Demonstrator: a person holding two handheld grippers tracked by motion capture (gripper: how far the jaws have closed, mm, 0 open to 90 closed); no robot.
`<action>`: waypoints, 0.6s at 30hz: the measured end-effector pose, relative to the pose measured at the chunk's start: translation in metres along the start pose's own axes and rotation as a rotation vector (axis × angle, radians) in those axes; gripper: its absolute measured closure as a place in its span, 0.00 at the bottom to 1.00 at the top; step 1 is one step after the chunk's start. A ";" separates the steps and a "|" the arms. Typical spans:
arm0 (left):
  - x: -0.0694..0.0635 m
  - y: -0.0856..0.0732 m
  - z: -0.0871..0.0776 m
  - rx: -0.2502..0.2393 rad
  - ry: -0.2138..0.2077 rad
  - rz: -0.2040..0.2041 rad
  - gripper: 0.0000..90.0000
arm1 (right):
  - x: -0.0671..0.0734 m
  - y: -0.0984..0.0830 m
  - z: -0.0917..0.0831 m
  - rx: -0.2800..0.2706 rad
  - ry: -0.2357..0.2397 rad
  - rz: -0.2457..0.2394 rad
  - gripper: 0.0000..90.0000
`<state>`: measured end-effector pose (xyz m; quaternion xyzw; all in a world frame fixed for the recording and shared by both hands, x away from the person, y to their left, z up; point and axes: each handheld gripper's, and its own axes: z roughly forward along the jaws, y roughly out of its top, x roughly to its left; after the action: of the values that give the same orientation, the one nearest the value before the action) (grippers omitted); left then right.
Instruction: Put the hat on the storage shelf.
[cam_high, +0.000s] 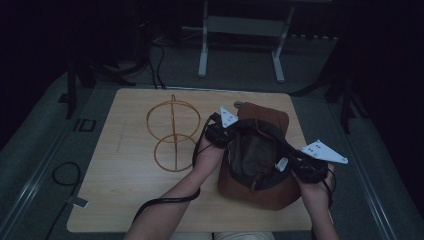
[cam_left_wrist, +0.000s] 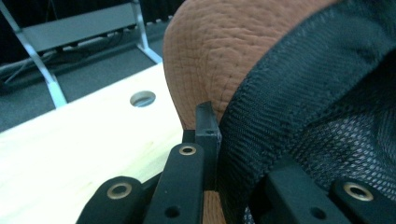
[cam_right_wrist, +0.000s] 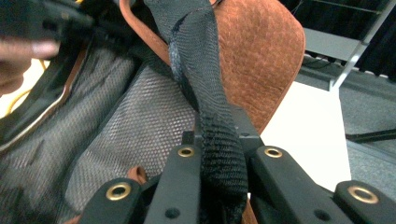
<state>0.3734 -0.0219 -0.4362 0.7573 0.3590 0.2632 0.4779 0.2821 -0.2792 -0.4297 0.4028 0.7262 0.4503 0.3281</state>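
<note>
- Two grippers hold one brown bag (cam_high: 260, 192), which lies on the table (cam_high: 125, 195) between them.
- Left gripper (cam_high: 223, 134): jaws clamped on the bag's black mesh rim (cam_left_wrist: 261, 126).
- Right gripper (cam_high: 299, 169): jaws pinching a black webbing strap (cam_right_wrist: 210, 112).
- Risk: pulling apart could slip the strap free or strain the mesh.

Dim high view, brighter gripper views, perhaps slightly blurred foregrounds.

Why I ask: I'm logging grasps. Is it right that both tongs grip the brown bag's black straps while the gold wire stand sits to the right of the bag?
One thing is wrong: the gold wire stand sits to the left of the brown bag, as the high view shows. The rest holds: the left tongs and right tongs each grip black strap webbing.
</note>
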 end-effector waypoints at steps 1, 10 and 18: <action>0.000 0.002 -0.001 -0.011 -0.005 -0.016 0.97 | 0.000 -0.001 -0.001 -0.003 0.002 0.005 0.94; 0.001 0.019 -0.005 -0.074 0.010 -0.042 0.97 | 0.000 -0.007 -0.009 -0.028 0.056 0.067 0.69; 0.000 0.021 -0.015 -0.100 0.015 -0.005 0.97 | 0.000 -0.010 -0.024 -0.040 0.143 0.047 0.45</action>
<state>0.3688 -0.0197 -0.4111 0.7297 0.3508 0.2851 0.5130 0.2596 -0.2911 -0.4297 0.3797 0.7290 0.4999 0.2727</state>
